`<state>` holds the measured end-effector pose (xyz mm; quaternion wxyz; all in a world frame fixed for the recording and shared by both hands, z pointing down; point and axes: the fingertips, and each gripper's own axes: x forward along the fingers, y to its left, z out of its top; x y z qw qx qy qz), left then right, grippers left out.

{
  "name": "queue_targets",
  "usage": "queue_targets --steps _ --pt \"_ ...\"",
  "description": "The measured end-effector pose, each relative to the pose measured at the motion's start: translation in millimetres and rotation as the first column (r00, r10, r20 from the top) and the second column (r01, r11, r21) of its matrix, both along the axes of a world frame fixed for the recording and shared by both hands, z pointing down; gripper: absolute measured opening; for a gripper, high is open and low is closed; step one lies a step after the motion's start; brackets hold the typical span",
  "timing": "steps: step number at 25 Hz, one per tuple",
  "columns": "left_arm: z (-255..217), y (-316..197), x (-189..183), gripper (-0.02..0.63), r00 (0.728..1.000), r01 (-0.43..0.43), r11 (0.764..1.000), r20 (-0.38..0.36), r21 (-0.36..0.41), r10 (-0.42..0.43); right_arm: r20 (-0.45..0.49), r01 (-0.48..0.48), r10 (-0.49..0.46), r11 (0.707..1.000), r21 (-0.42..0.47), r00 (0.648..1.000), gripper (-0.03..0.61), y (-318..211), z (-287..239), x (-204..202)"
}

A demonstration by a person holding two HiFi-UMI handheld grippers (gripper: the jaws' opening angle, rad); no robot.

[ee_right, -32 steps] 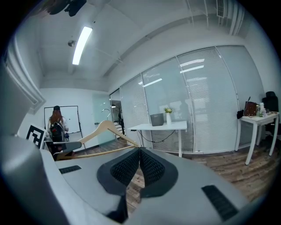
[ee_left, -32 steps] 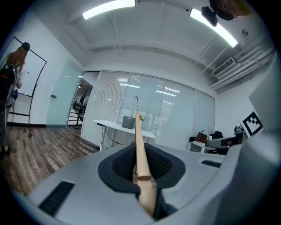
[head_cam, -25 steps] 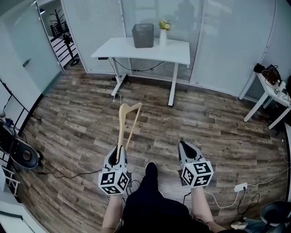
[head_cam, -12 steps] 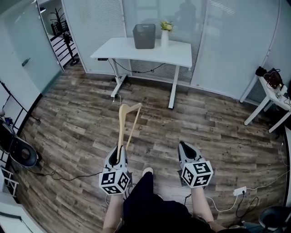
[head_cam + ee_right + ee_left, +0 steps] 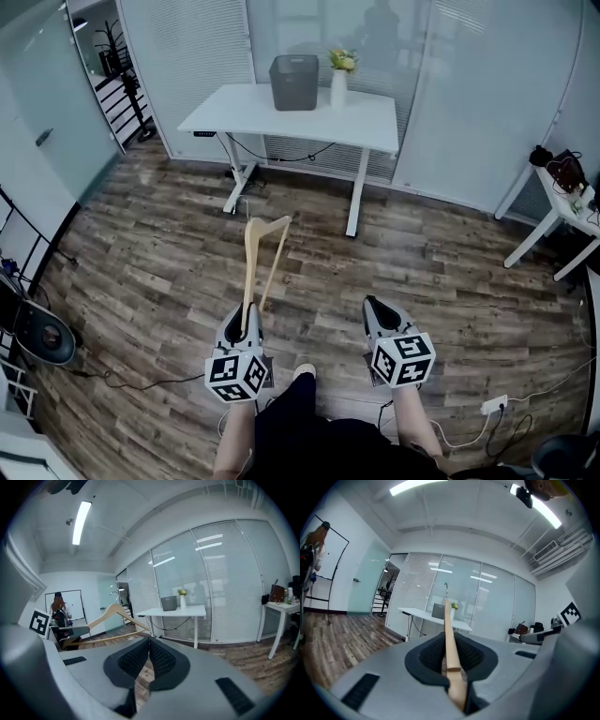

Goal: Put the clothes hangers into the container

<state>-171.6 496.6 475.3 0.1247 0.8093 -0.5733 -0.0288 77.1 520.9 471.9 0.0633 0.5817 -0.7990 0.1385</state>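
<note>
Grippers nearest: left gripper (image 5: 246,317) clamped on a pale, smooth wooden hanger (image 5: 251,262), triangular, projecting forward over plank flooring; right gripper (image 5: 378,309) closed on nothing. Beyond, a dark grey box-shaped container (image 5: 293,82) stands on a white rectangular table (image 5: 234,111), well apart from the hanger.

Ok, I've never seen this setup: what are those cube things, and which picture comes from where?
No robot here: a person holds a two-jaw gripper in each hand; the marker cubes belong to them. One picture looks down from the person's head; the other two cameras ride on the grippers. The left gripper is clamped on a wooden hanger; the right gripper is shut and empty. Ahead, a white desk carries the grey container and a vase.
</note>
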Motion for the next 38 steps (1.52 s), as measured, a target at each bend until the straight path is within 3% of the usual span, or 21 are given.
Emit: queue_targets --steps 19,30,38 --pt "0 -152 -7 0.055 0.999 -0.04 0.999 -0.007 0.002 0.04 -0.027 -0.042 0.042 0.999 -0.005 0.999 0.029 -143 -3 -4" --pt "7 -197 -14 0.055 0.998 -0.067 0.998 0.0 -0.01 0.067 -0.02 -0.074 0.074 0.997 0.006 0.997 0.029 -190 0 -7" --pt "10 -198 -20 0.055 0.998 -0.058 0.998 0.006 -0.024 0.058 -0.018 -0.085 0.085 0.996 -0.013 0.996 0.029 -194 6 -4"
